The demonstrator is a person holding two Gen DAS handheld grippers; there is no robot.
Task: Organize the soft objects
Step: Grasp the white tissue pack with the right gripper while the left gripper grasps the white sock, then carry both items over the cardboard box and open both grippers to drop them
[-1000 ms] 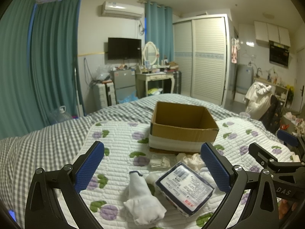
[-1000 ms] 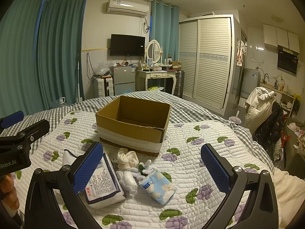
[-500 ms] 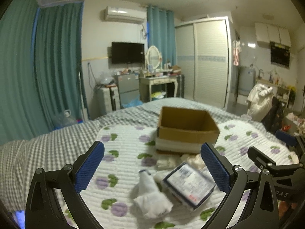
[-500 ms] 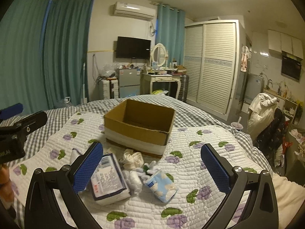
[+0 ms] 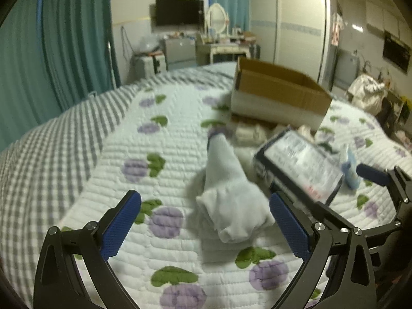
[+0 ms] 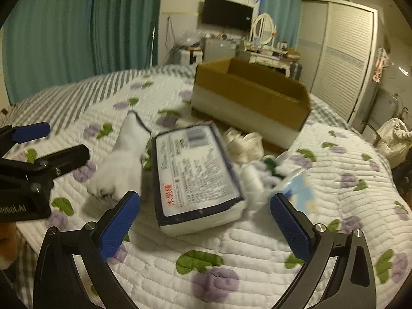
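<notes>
A white sock (image 5: pixel 229 195) lies on the quilted bed, just ahead of my open left gripper (image 5: pixel 206 226). It also shows in the right wrist view (image 6: pixel 121 164). A dark-edged wrapped pack (image 6: pixel 195 172) lies in front of my open right gripper (image 6: pixel 204 224), and at the right in the left wrist view (image 5: pixel 298 167). A light blue patterned pack (image 6: pixel 298 188), white rolled pieces (image 6: pixel 253 180) and cream socks (image 6: pixel 242 144) lie beside it. An open cardboard box (image 6: pixel 247 97) stands behind the pile; it also shows in the left wrist view (image 5: pixel 278 95).
The white quilt with purple flowers (image 5: pixel 159 154) covers a grey checked bed (image 5: pixel 51 139). Teal curtains (image 5: pixel 59 38), a dresser with a mirror (image 6: pixel 262 41) and a wardrobe (image 6: pixel 340 59) stand behind. The left gripper's body (image 6: pixel 33 167) shows at left in the right wrist view.
Both grippers have dropped lower and moved in toward the pile. The sock and the wrapped pack now sit much closer between the fingers. Both stay open.
</notes>
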